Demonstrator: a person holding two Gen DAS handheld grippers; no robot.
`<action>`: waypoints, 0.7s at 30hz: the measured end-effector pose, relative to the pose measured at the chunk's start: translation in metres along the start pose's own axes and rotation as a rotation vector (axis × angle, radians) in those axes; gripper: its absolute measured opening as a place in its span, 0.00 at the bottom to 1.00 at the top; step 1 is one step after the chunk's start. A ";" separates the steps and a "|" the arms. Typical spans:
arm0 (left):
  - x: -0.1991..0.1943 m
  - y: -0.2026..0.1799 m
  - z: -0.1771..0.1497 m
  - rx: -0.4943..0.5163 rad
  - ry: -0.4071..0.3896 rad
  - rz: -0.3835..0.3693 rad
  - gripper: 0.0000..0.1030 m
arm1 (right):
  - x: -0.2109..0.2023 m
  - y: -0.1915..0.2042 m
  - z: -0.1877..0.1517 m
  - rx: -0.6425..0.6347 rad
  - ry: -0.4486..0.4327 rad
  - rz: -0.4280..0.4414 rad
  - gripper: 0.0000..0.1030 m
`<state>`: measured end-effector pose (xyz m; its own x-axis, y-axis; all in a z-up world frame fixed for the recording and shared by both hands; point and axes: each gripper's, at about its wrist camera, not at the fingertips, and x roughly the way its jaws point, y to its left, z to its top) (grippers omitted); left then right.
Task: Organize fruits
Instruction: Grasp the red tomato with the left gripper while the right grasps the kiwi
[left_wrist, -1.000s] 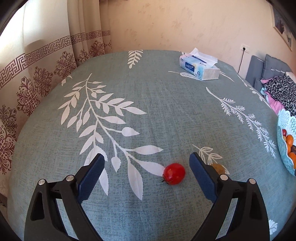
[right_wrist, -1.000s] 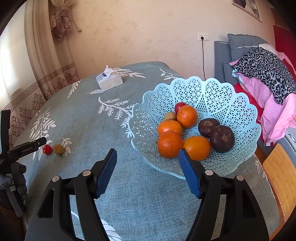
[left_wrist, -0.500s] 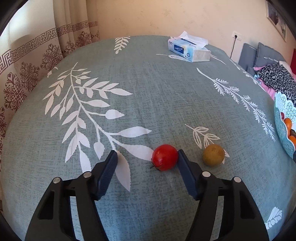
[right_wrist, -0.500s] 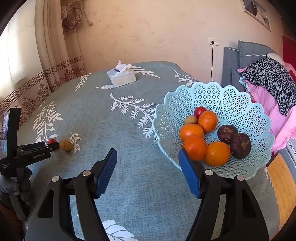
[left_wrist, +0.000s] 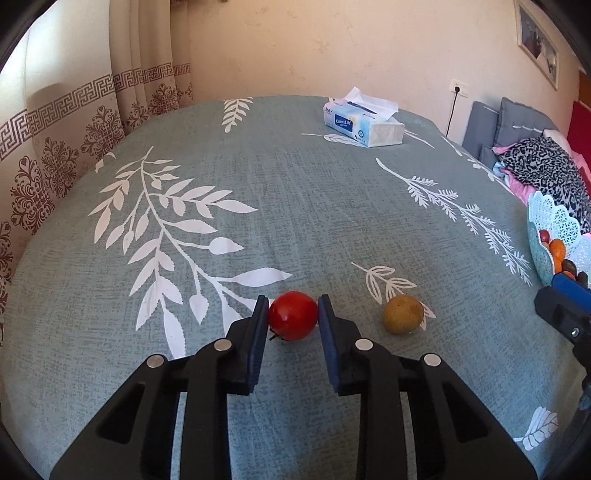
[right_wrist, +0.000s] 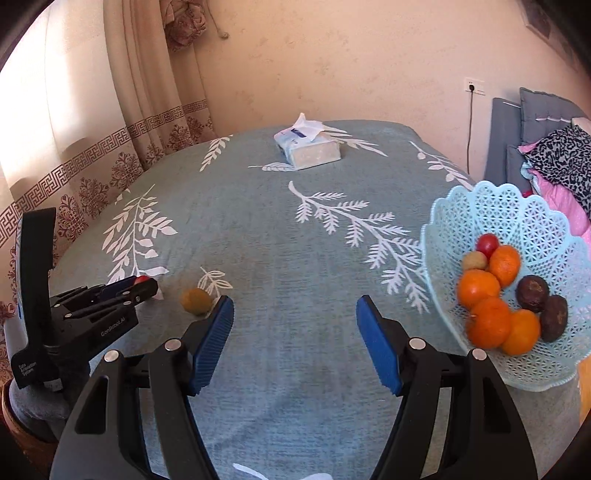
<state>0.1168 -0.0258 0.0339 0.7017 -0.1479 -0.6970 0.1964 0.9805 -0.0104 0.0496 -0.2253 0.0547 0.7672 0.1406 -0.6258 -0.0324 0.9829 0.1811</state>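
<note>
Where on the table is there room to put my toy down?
Bare cloth lies between the tissue box and the basket. It is crowded by the left gripper, shut on the red fruit, beside the yellow-brown fruit.

Left wrist cam: low and close over the tablecloth (left_wrist: 295, 192), angled down past its own fingers, facing the far wall. Right wrist cam: similar downward tilt, sits further right, basket (right_wrist: 517, 221) close at its right edge. Overlap: tissue box (left_wrist: 364, 123) (right_wrist: 308, 149), brown fruit (left_wrist: 402, 314) (right_wrist: 196, 301) (each cam also catches the other gripper).
</note>
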 end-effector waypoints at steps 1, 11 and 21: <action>-0.002 0.001 0.000 -0.006 -0.010 0.003 0.27 | 0.005 0.005 0.001 -0.009 0.012 0.014 0.69; -0.010 0.018 0.001 -0.083 -0.043 0.035 0.27 | 0.057 0.047 0.006 -0.084 0.148 0.120 0.68; -0.013 0.024 0.001 -0.098 -0.073 0.090 0.27 | 0.079 0.070 0.009 -0.164 0.193 0.162 0.44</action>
<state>0.1131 -0.0004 0.0439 0.7622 -0.0642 -0.6442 0.0648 0.9976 -0.0227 0.1143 -0.1461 0.0250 0.6084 0.3021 -0.7339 -0.2595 0.9496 0.1757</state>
